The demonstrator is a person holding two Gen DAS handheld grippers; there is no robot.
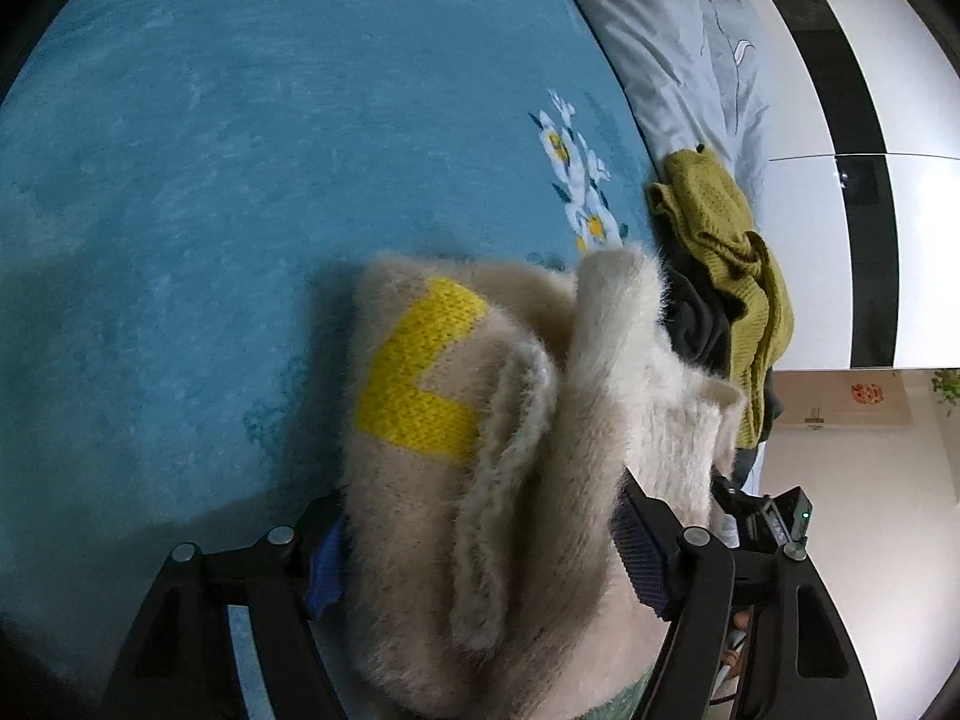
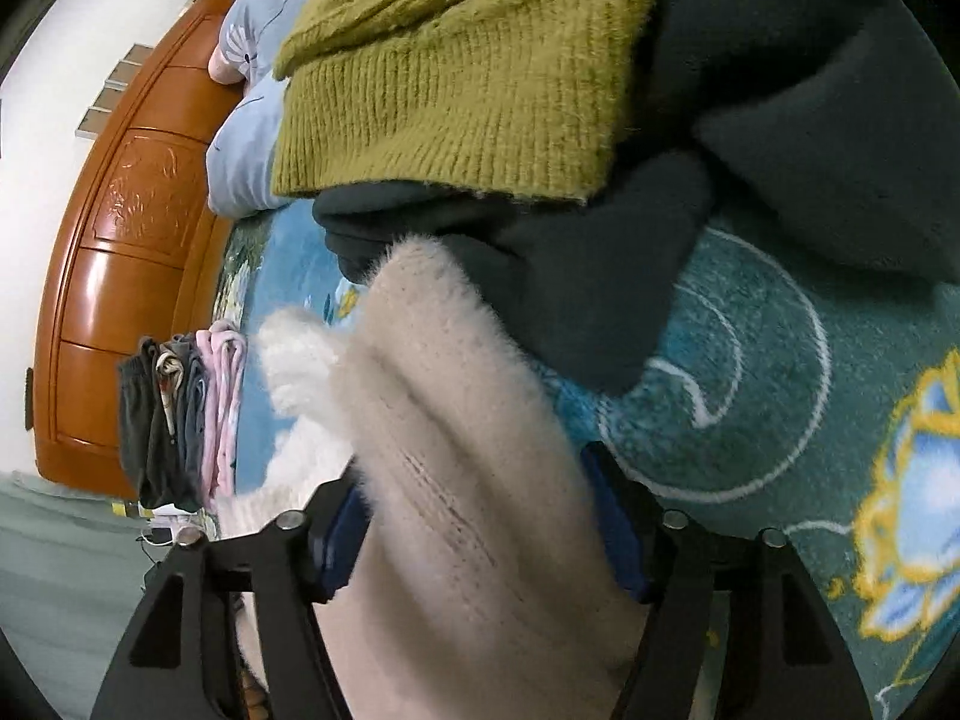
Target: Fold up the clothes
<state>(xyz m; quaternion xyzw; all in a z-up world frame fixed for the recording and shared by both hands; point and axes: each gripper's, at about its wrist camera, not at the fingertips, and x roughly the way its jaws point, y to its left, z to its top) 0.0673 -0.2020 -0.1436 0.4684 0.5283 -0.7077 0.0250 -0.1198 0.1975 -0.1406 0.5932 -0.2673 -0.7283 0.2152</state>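
A fluffy cream sweater with a yellow knitted patch hangs bunched over the blue blanket. My left gripper is shut on its thick folds, blue pads on both sides. The same cream sweater fills the right wrist view, where my right gripper is shut on another part of it. An olive-green knit sweater lies on a dark grey garment just beyond the right gripper; both also show in the left wrist view.
A stack of folded clothes sits at the blanket's far edge by a wooden headboard. A pale floral duvet lies beside the blanket. The blanket has flower patterns.
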